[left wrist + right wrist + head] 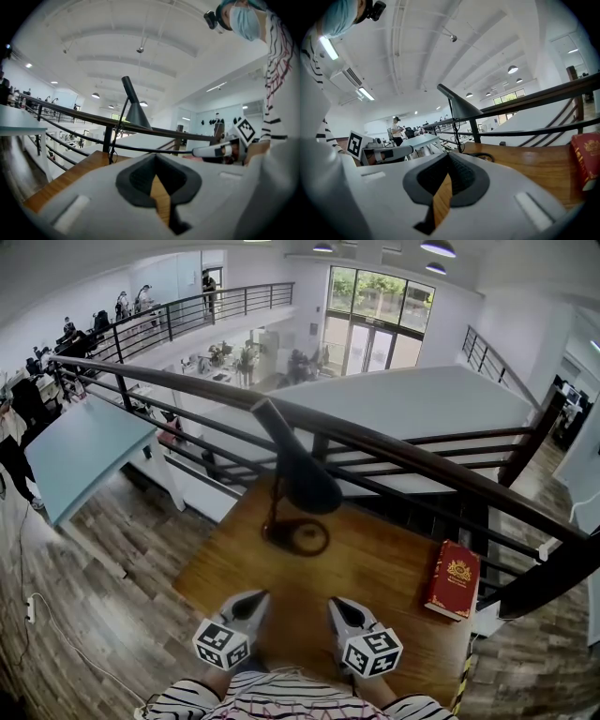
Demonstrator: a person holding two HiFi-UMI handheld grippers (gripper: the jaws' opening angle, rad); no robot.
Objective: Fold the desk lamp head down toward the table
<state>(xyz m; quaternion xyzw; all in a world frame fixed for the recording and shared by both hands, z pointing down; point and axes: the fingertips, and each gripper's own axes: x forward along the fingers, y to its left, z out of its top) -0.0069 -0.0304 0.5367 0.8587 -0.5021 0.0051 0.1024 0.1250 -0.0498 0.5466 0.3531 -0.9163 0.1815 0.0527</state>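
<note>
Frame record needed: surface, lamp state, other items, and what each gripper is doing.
surface: wooden table
desk lamp: stands at the table's far side, dark cone head raised above its round base, not folded down
other items: red book lying near the table's right edge; railing behind the table
left gripper: jaws together, empty, short of the lamp
right gripper: jaws together, empty, short of the lamp
</note>
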